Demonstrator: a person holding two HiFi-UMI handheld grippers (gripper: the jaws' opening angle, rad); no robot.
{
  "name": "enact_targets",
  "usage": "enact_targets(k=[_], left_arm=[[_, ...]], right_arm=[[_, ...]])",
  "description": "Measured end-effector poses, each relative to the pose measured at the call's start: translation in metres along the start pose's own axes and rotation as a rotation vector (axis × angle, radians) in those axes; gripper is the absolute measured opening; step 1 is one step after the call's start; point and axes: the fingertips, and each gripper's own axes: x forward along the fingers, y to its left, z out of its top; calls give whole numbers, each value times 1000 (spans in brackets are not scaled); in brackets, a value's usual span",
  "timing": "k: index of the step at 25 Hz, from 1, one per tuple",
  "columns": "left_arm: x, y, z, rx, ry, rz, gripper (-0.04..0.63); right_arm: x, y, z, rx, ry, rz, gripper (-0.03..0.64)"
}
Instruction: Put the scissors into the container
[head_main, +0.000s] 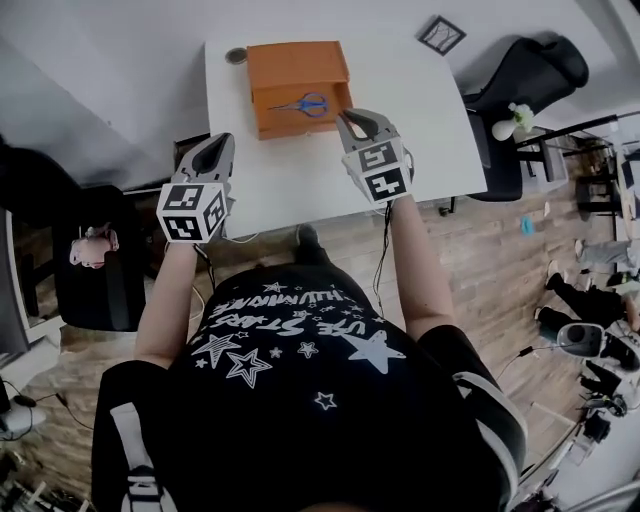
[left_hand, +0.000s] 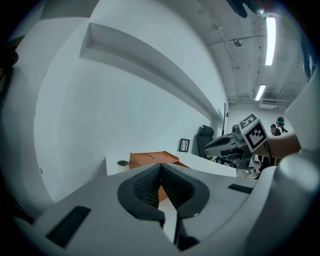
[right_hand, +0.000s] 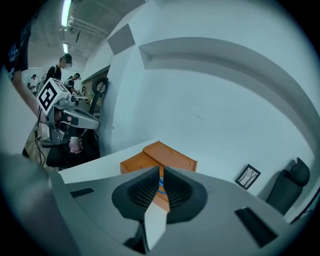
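Now, on the white desk (head_main: 430, 130), at its 12 o'clock side: an orange container (head_main: 283, 124). Inside it, lying flat: scissors (head_main: 304, 104), blue handles toward 3 o'clock, blades toward 9 o'clock. Left hand-held gripper (head_main: 221, 141): closed tip to tip, holding nothing, at the desk's 8 o'clock edge, apart from the container. Right hand-held gripper (head_main: 364, 121): narrow, only a thin slit between the pads, holding nothing, just beside the container's 5 o'clock corner.

shirt (head_main: 300, 320) | upside-down print | "STARS" legible | rest unclear
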Motion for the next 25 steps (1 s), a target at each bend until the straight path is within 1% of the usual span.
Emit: enact_targets(k=[7, 12, 20, 25], left_arm=[[-30, -10, -8, 12, 5, -58, 18], [-46, -13, -18, 19, 15, -99, 18], [-62, -18, -31, 21, 31, -151, 18], [-69, -18, -33, 16, 35, -165, 18]], right_arm=[[-36, 22, -11, 41, 17, -93, 54], [-54, 41, -24, 85, 43, -136, 51], [-79, 65, -44, 165, 70, -176, 51], [-84, 73, -46, 178, 80, -183, 51]])
